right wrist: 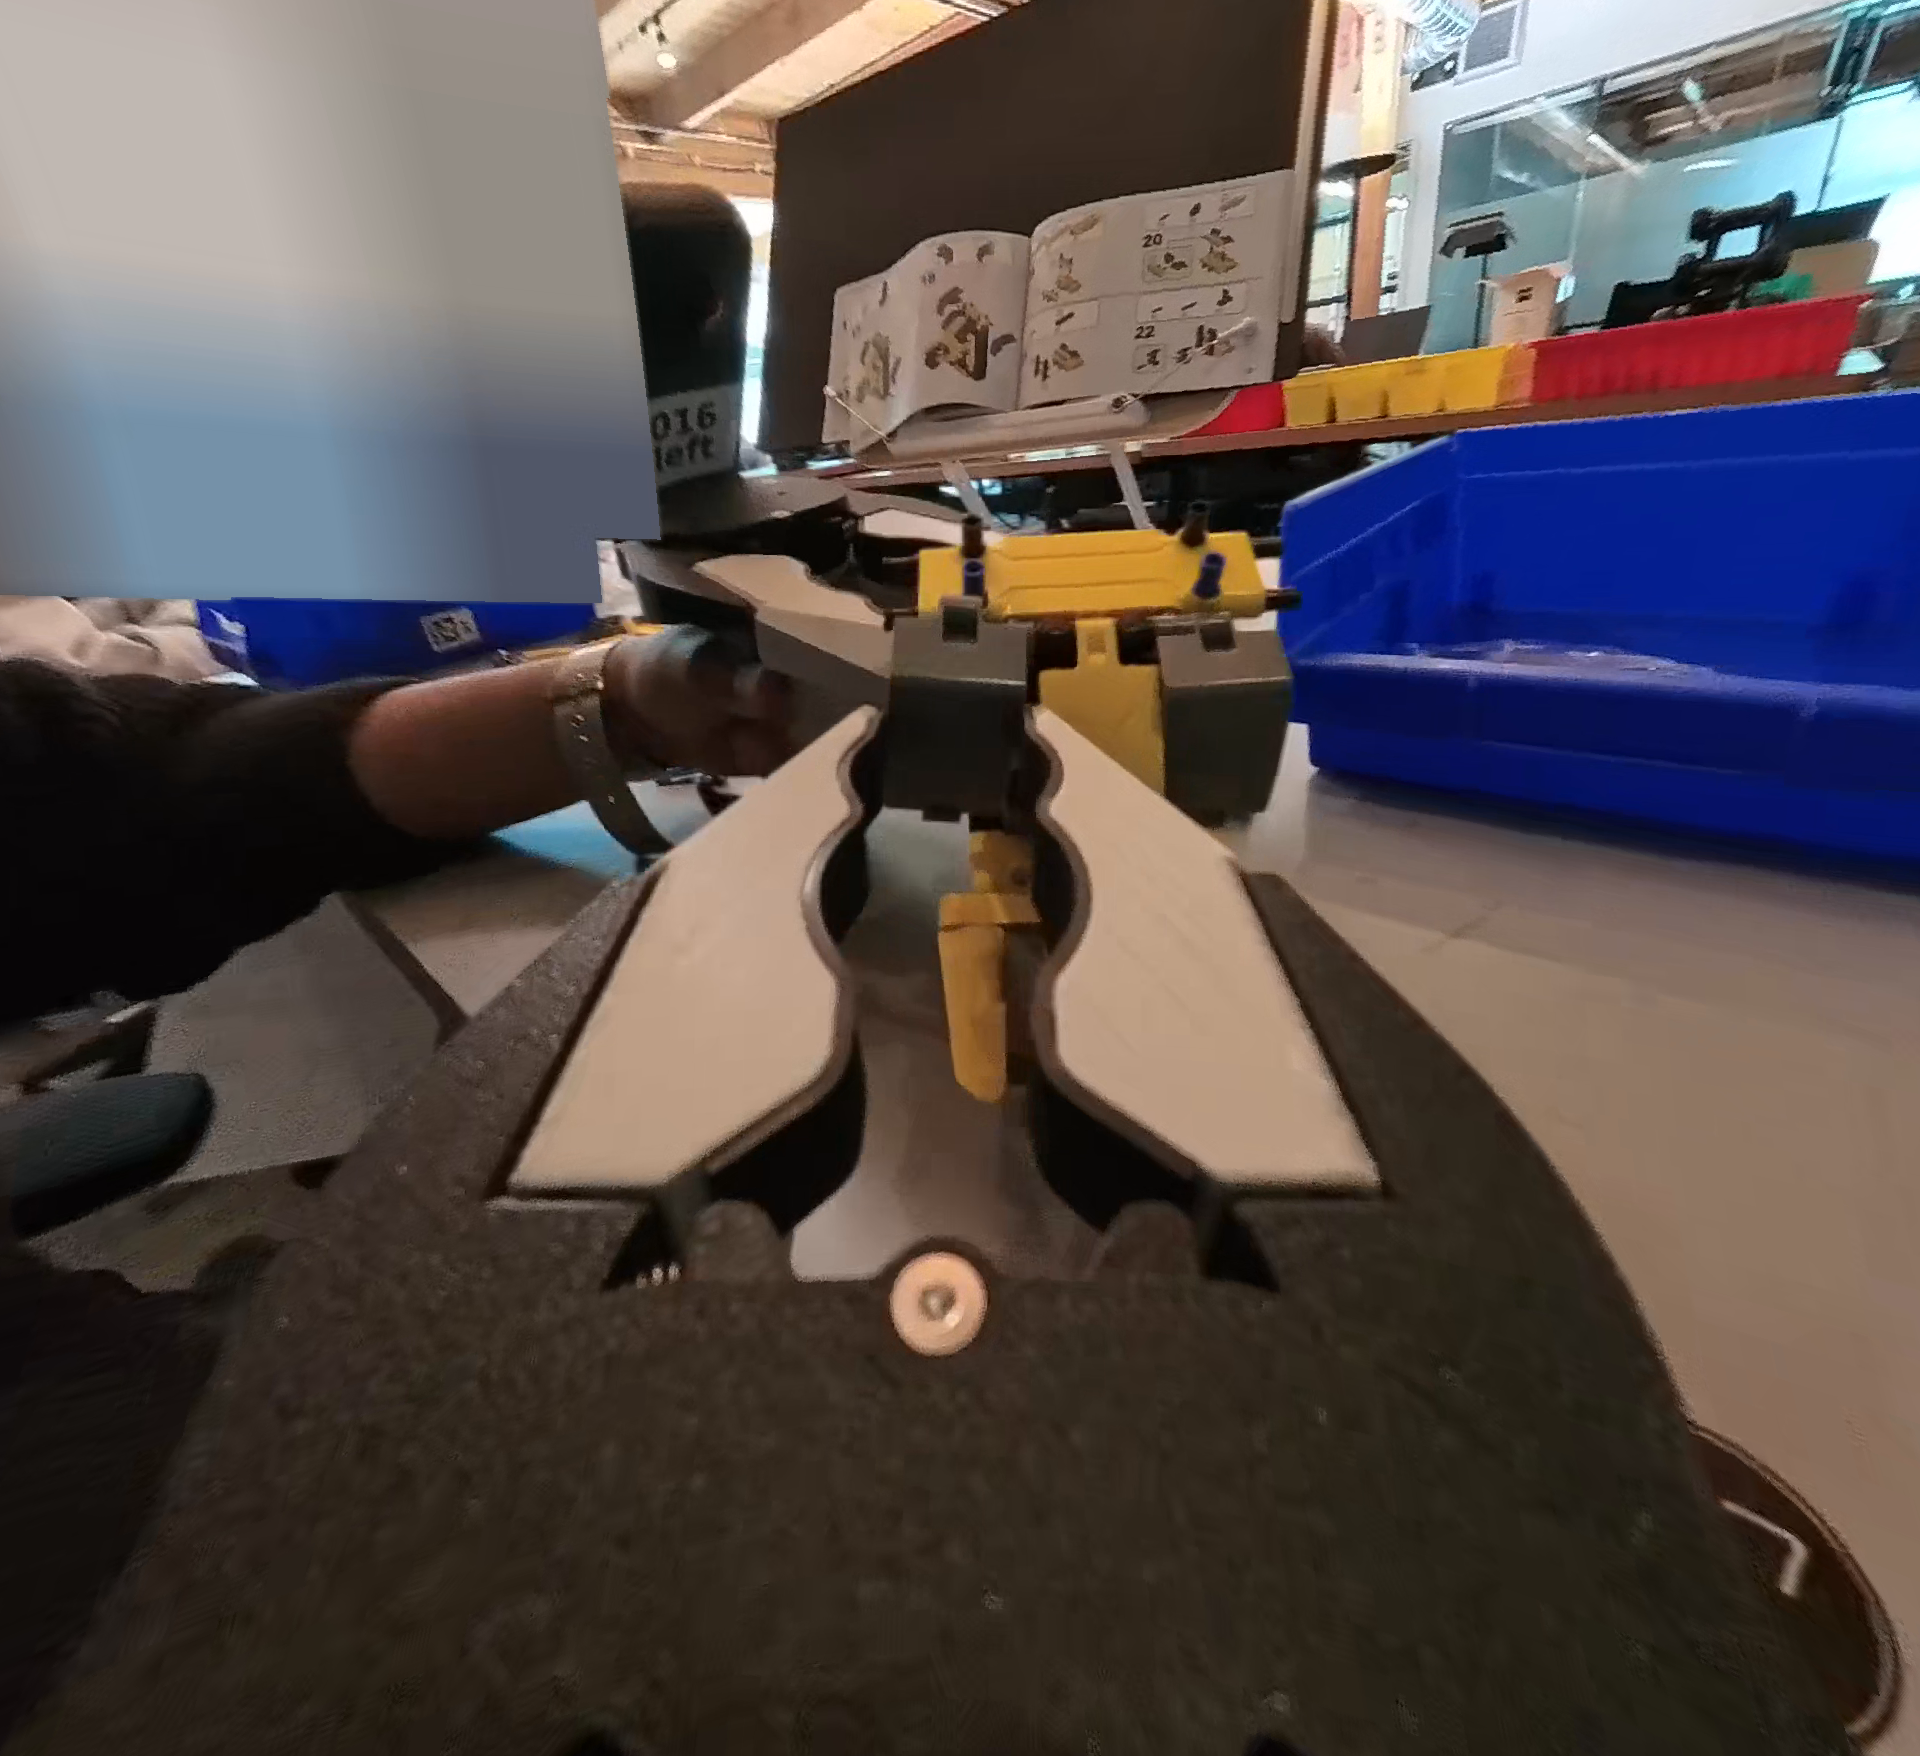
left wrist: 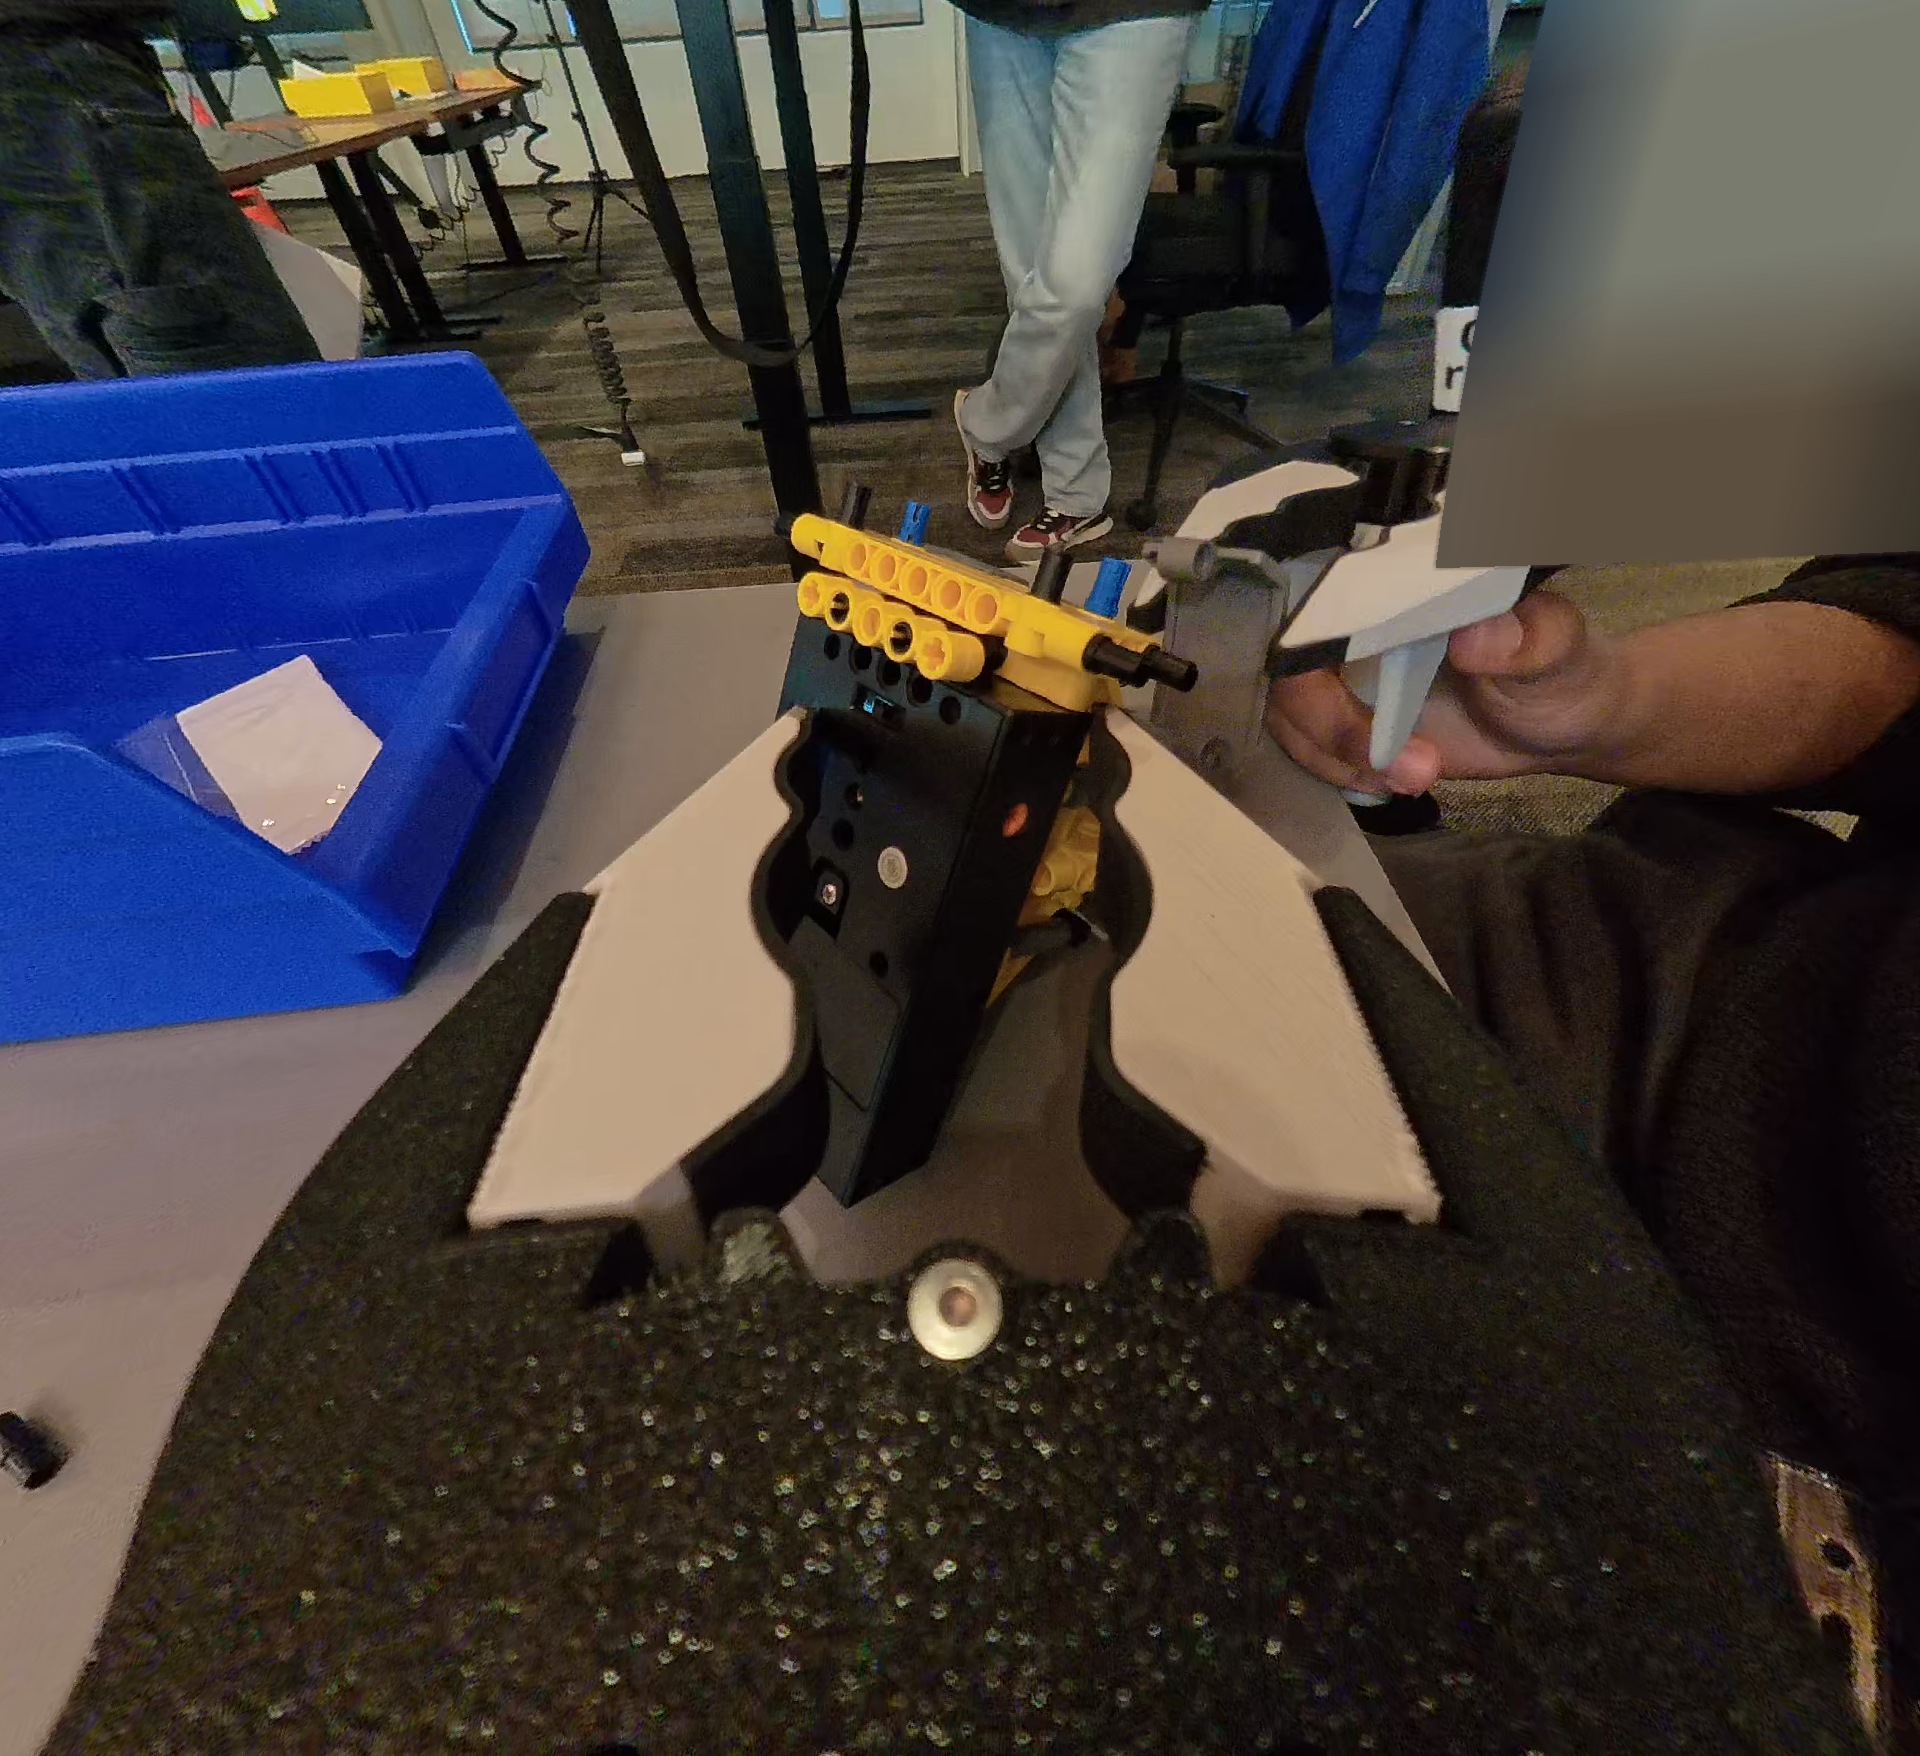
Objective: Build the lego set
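The model [left wrist: 935, 771], a black block topped with yellow holed beams and black and blue pins, stands tilted at frame centre, clamped between the left gripper's [left wrist: 945, 730] fingers, above the grey table [left wrist: 260, 1135].

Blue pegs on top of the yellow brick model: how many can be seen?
2 short blue plastic pegs: one near the far end of the model, one near its right end. Others may be hidden.

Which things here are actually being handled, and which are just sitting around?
Being handled:
- black and yellow toy-brick assembly, clamped in the left gripper
- grey curved brick panel on that assembly, clamped in the right gripper

Sitting around:
- blue plastic bin
- open instruction booklet
- small clear bag inside the bin
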{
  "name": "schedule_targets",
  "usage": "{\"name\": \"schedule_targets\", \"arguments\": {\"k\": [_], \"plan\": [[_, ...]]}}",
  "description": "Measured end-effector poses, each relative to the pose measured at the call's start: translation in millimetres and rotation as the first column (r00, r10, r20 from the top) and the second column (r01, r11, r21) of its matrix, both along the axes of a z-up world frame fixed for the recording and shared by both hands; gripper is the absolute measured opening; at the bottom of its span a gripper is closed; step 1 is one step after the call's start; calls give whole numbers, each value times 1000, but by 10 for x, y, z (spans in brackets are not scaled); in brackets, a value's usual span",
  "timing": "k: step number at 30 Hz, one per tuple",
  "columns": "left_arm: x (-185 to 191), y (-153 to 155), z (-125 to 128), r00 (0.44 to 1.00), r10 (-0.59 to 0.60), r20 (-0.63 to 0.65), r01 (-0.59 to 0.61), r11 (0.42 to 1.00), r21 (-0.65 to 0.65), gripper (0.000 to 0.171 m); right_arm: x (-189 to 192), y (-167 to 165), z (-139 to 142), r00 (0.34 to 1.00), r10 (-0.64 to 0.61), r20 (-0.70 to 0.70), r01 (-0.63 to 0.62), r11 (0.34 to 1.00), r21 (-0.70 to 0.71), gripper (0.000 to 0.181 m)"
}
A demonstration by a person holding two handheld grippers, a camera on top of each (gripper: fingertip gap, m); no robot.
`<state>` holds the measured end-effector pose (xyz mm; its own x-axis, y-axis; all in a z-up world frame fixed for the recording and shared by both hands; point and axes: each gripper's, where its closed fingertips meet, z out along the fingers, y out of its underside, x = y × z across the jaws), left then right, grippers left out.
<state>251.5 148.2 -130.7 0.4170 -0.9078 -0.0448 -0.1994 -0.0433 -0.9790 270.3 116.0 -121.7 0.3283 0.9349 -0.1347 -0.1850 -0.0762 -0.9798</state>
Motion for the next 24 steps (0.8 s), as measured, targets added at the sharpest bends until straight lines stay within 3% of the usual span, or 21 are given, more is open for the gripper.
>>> {"name": "schedule_targets", "arguments": {"k": [4, 18, 24], "plan": [[-1, -1, 0, 1000, 1, 0, -1, 1000, 1, 51, -28, 13, -30, 999, -41, 35, 40, 999, 31, 25], [2, 5, -4, 1000, 7, -3, -7, 1000, 5, 51, -109, 28, -55, 999, 5, 53, -2, 999, -49, 25], [3, 6, -4, 1000, 10, -4, -10, 1000, 8, 51, -141, 14, -109, 994, -22, 109, 22, 1000, -3, 25]]}}
